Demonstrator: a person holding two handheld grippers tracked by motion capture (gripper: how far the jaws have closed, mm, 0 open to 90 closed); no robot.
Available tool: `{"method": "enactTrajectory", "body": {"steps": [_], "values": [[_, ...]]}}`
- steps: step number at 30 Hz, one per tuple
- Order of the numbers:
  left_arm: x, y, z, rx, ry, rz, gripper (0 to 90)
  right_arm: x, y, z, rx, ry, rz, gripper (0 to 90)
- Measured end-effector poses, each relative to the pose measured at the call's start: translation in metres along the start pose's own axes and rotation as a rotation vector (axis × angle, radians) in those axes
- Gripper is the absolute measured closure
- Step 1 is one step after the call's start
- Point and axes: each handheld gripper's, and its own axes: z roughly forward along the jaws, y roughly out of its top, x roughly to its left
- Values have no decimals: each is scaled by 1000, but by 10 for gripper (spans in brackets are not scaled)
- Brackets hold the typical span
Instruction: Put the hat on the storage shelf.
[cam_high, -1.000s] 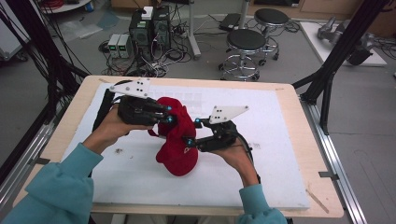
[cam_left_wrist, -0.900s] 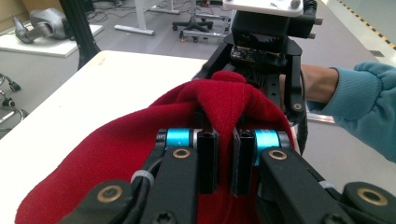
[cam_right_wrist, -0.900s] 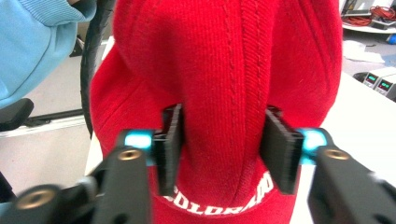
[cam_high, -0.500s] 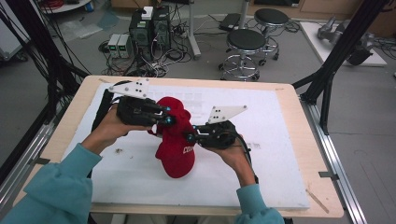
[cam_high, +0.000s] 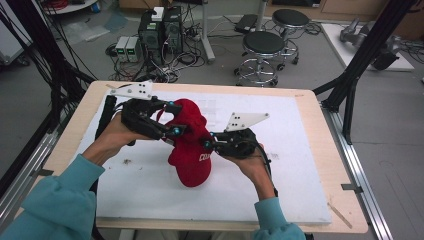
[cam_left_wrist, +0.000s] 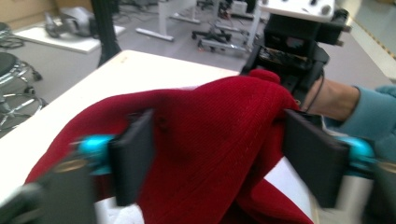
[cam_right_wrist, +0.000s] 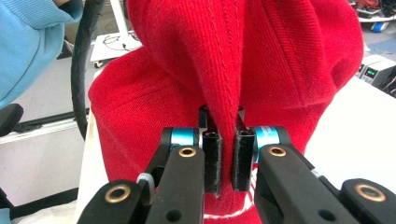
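Note:
A red knit cap (cam_high: 192, 155) with white lettering on its front lies bunched at the middle of the white mat (cam_high: 295, 170). My left gripper (cam_high: 174, 118) comes in from the left and stands open, its wide-apart jaws straddling the cap's crown (cam_left_wrist: 210, 126). My right gripper (cam_high: 206, 145) is at the cap's right side, shut on a raised fold of the red fabric (cam_right_wrist: 225, 107). In the left gripper view the right gripper (cam_left_wrist: 294, 42) sits just behind the cap. A person's hands in teal sleeves hold both grippers.
The mat covers most of a wooden table (cam_high: 320, 115). Black frame posts (cam_high: 357, 70) rise at the right rear and the left edge. On the floor beyond stand two stools (cam_high: 262, 45) and computer boxes (cam_high: 160, 25) with cables.
The cap has been turned and drawn out toward the front, so its white lettering now shows. Both grippers have shifted slightly left while staying at the cap.

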Motion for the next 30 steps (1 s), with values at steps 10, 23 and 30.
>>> {"method": "enactTrajectory", "body": {"steps": [10, 23, 30], "values": [[4, -11, -29, -52, 65, -6, 153, -6, -1, -6, -25, -49, 13, 859], [-16, -53, -47, 7, 97, -1, 154, -5, 2, -12, -61, -92, 28, 858], [-29, -82, -40, 33, 117, -23, 156, -1, 8, -14, -78, -112, 25, 856]]}}
